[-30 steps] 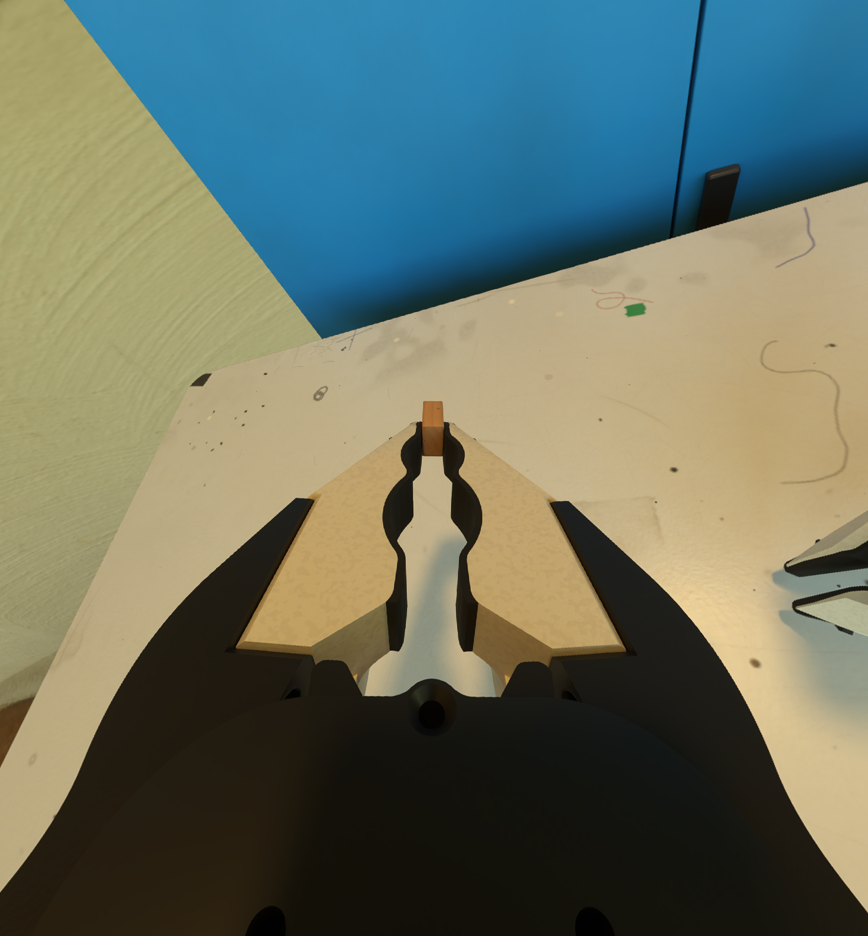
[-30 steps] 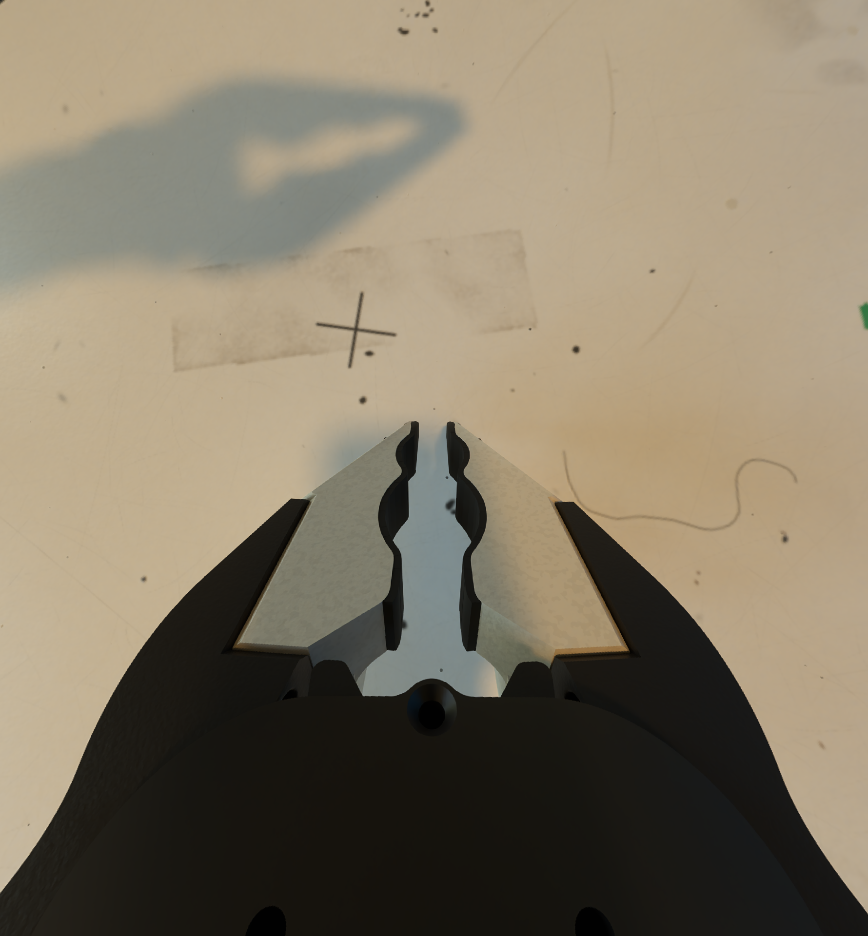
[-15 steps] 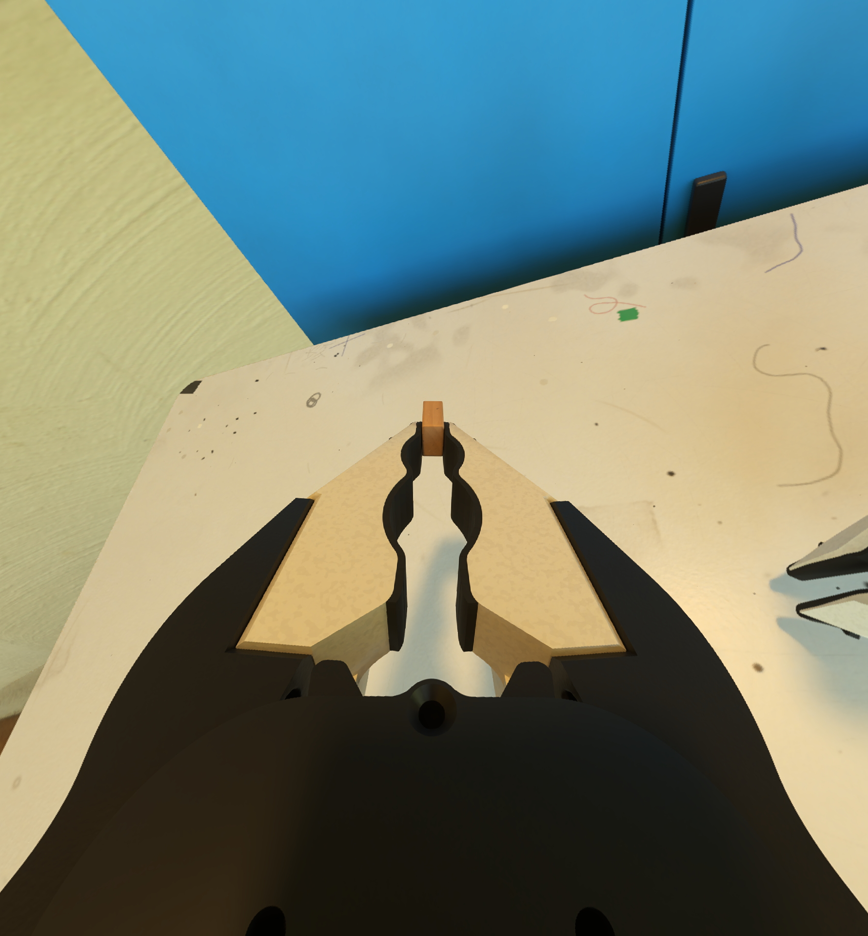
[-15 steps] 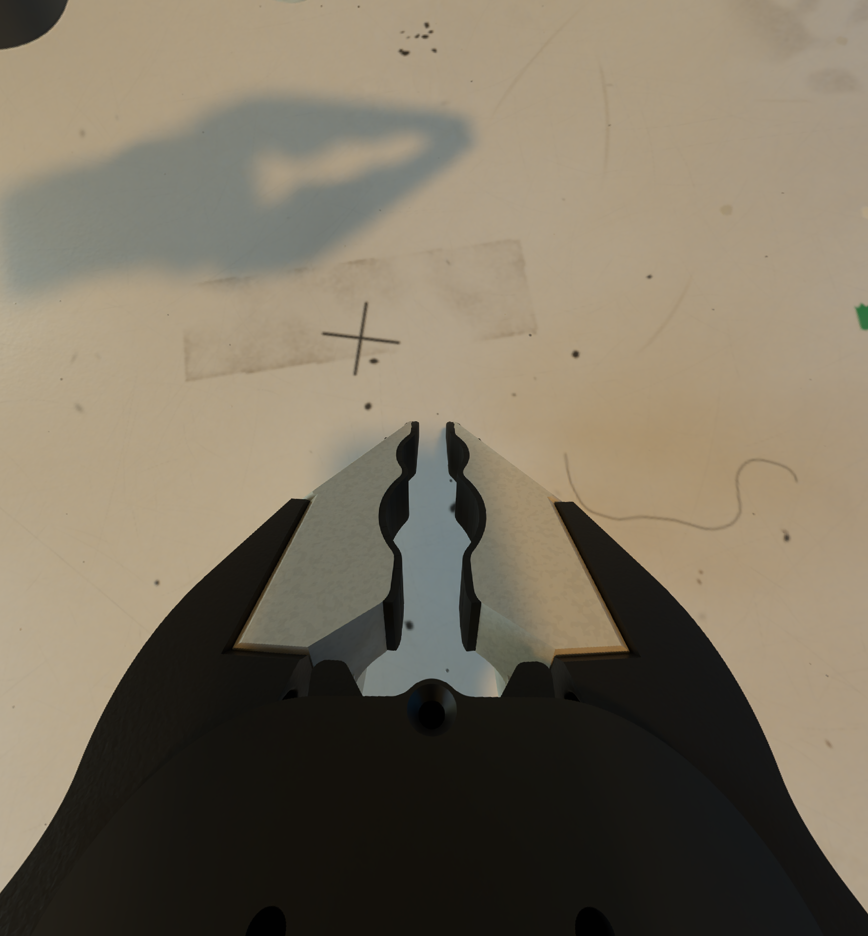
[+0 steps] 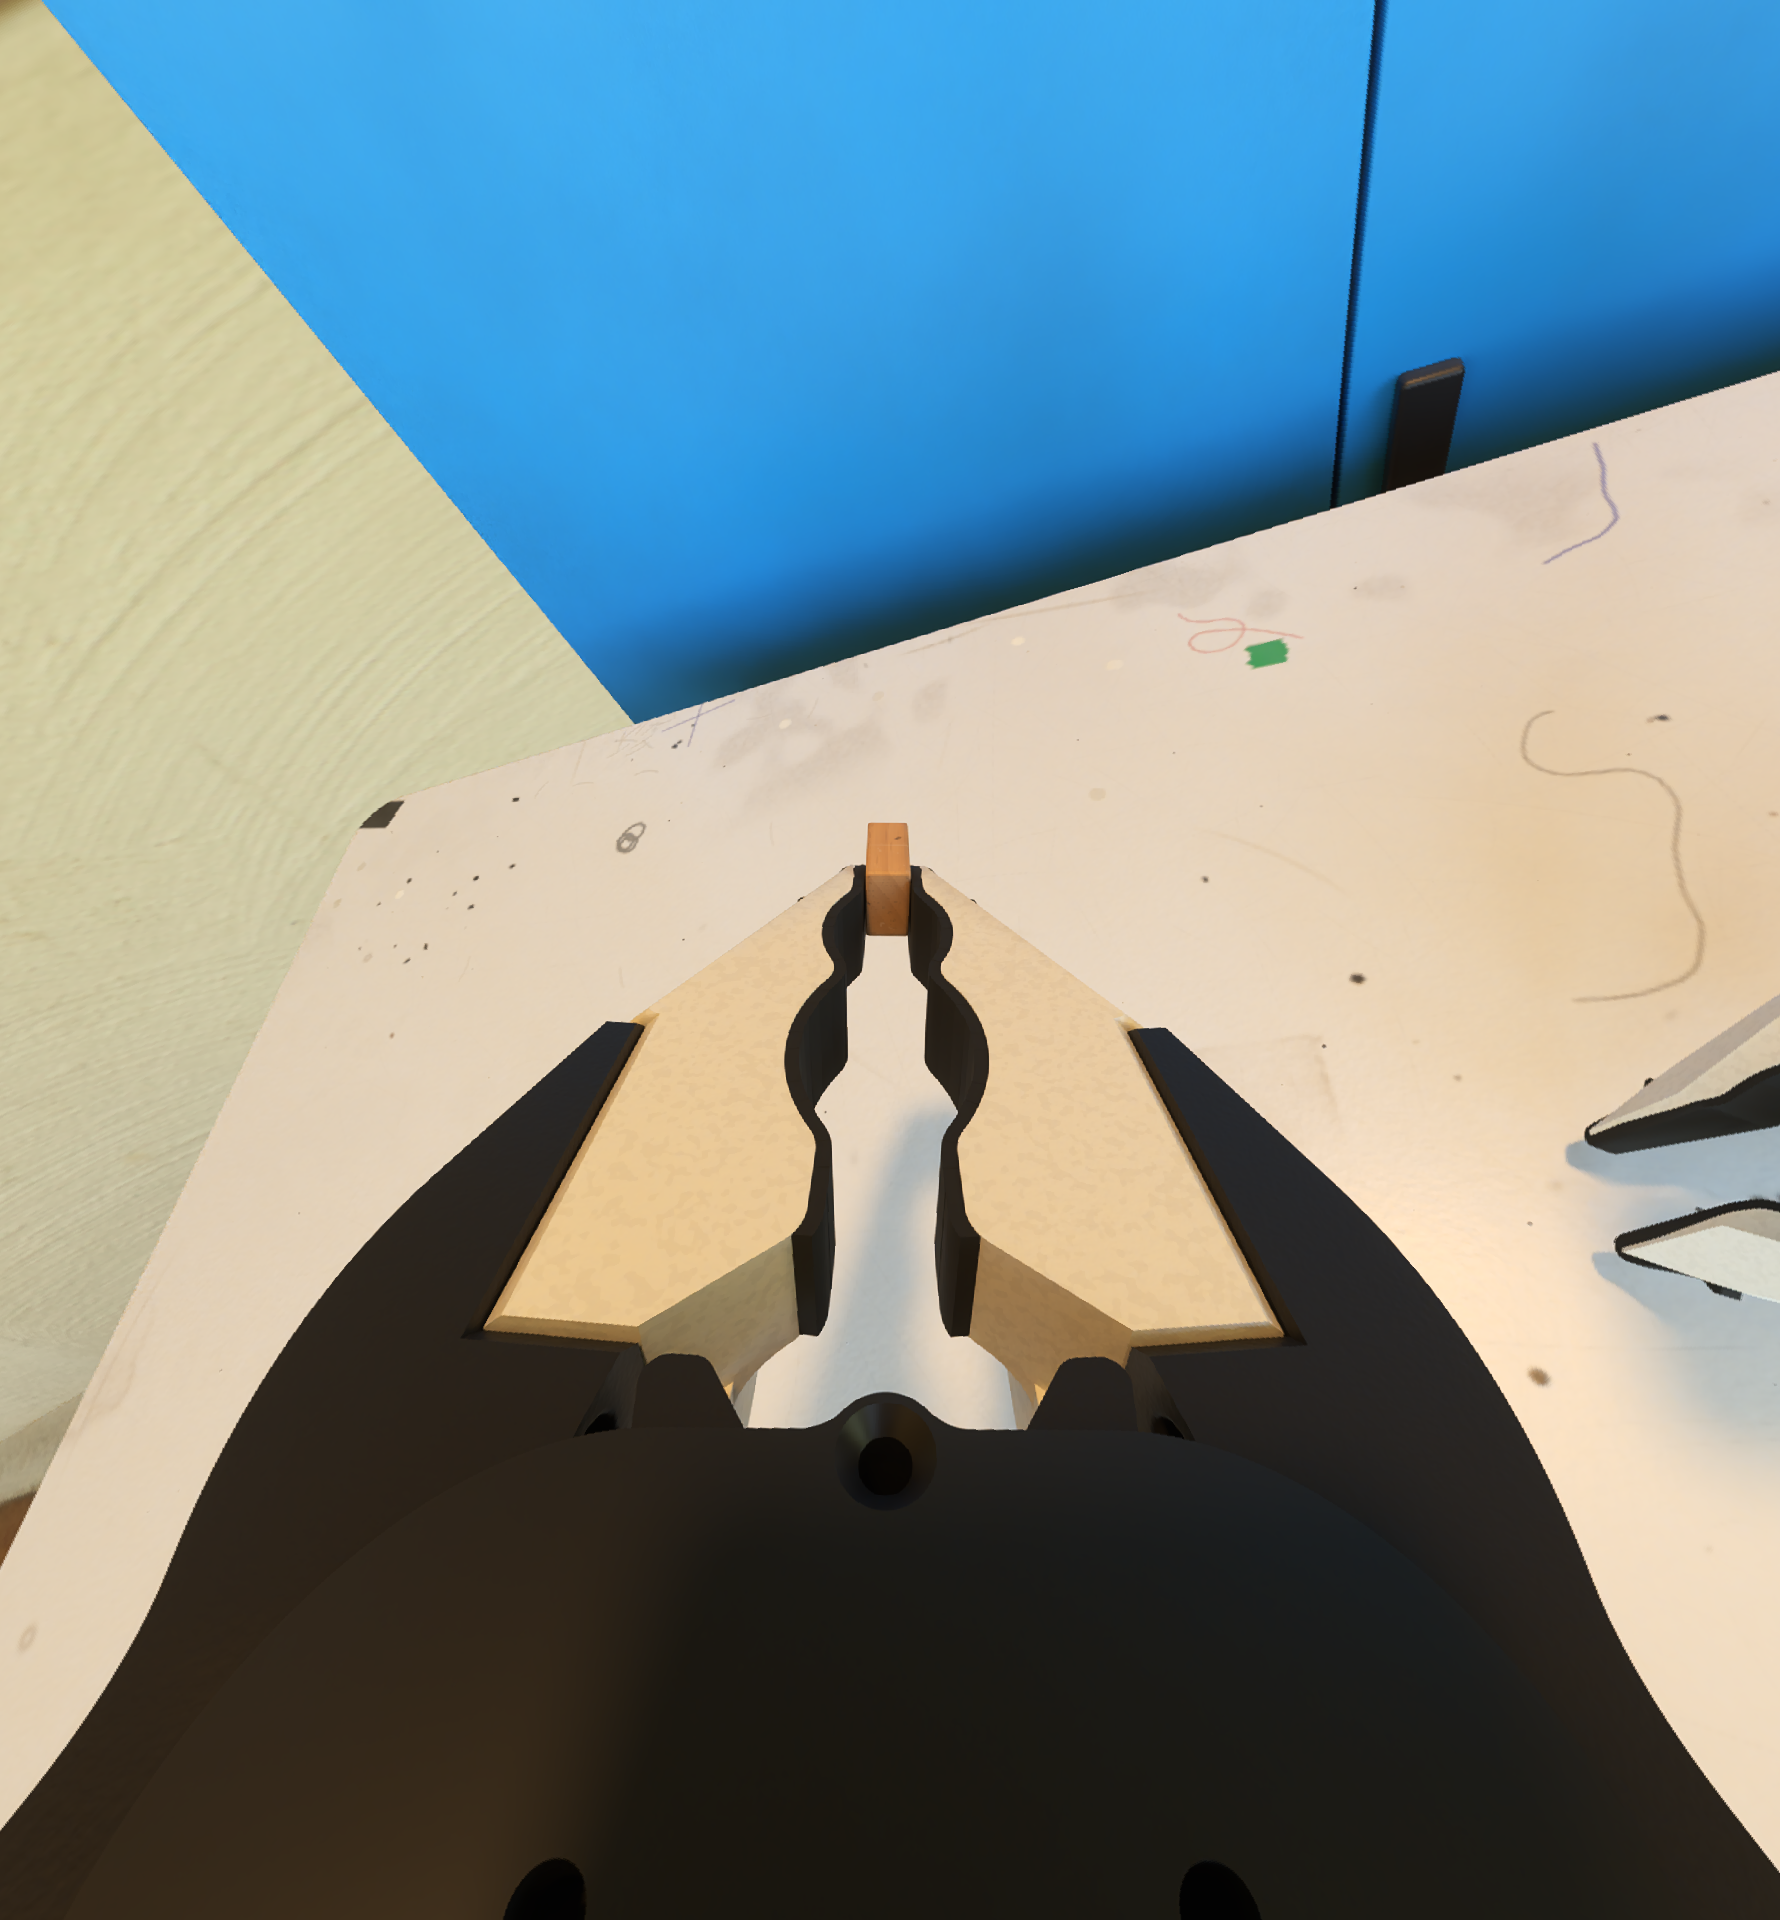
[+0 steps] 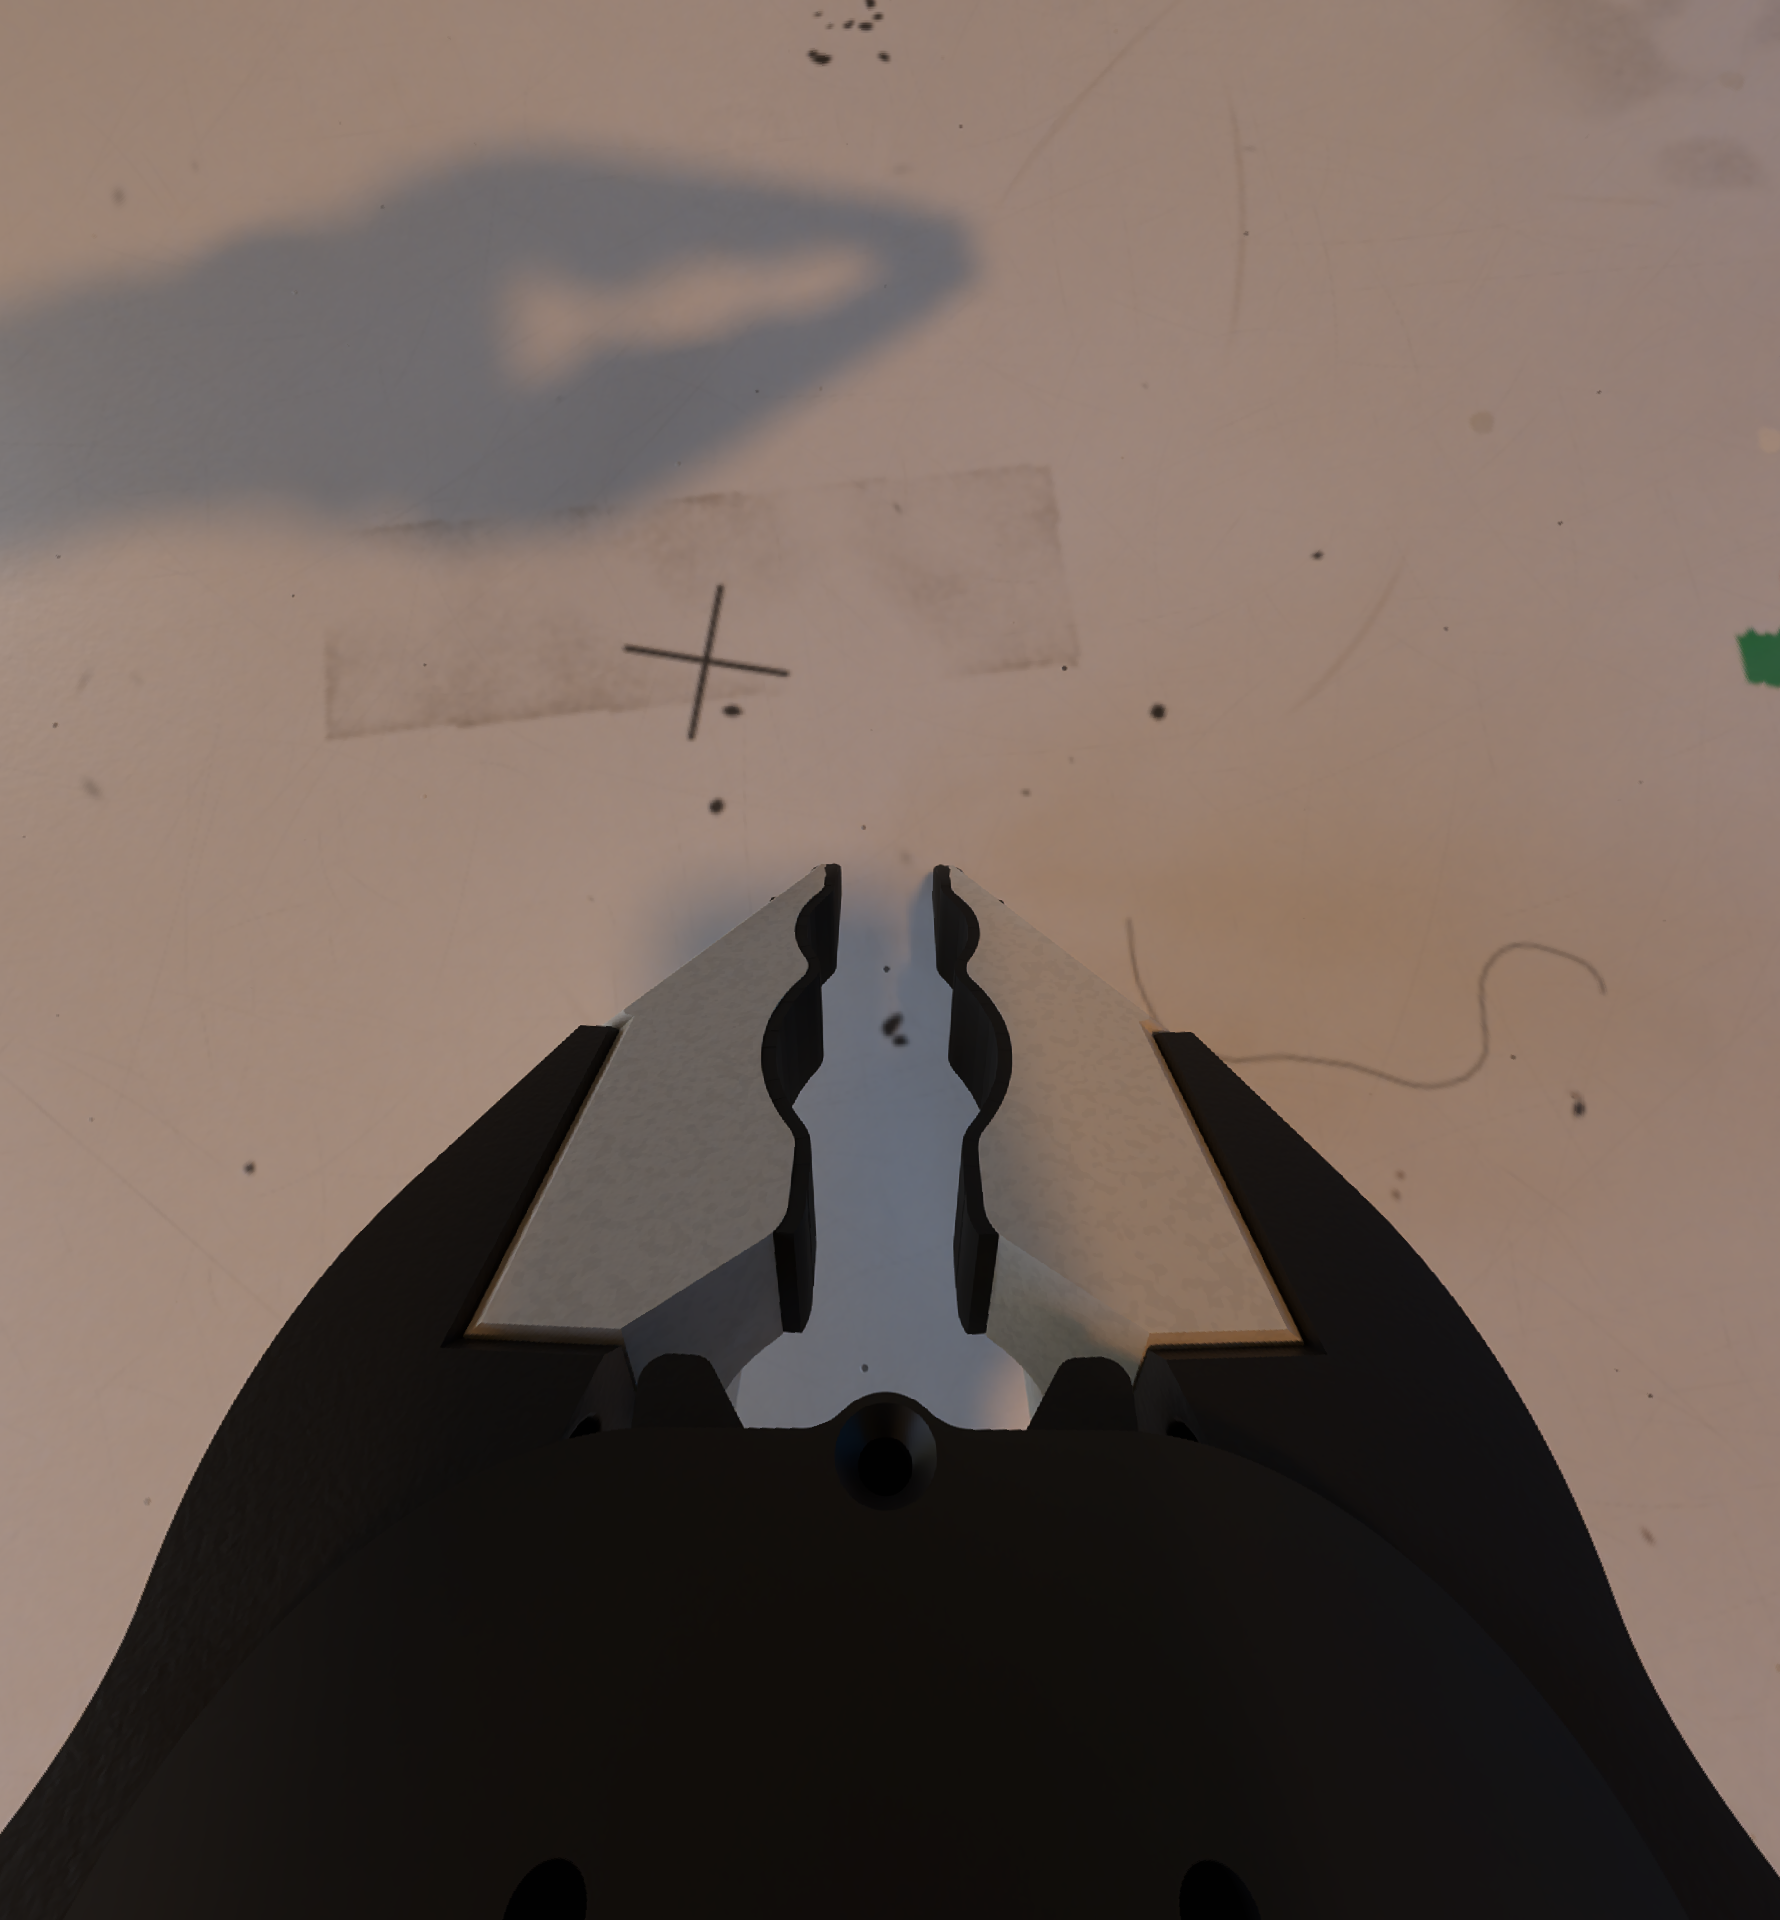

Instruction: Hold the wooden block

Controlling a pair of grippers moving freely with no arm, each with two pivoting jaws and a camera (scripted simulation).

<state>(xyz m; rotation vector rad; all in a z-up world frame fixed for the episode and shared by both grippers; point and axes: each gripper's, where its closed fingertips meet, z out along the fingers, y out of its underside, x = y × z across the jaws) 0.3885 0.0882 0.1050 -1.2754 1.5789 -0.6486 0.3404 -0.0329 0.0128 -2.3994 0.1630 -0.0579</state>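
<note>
The left gripper [image 5: 887, 883] is clamped on the wooden block [image 5: 887, 879], pinched only at the very fingertips and lifted clear of the counter [image 5: 1125, 790]. With so little pad contact, I judge a jolt or tilt could twist the block out. The counter's far-left corner lies just beyond it; open surface spreads to the right. The right gripper [image 6: 887, 878] hangs low over the counter, jaws slightly parted and empty, near a pen-drawn cross [image 6: 706, 662].
</note>
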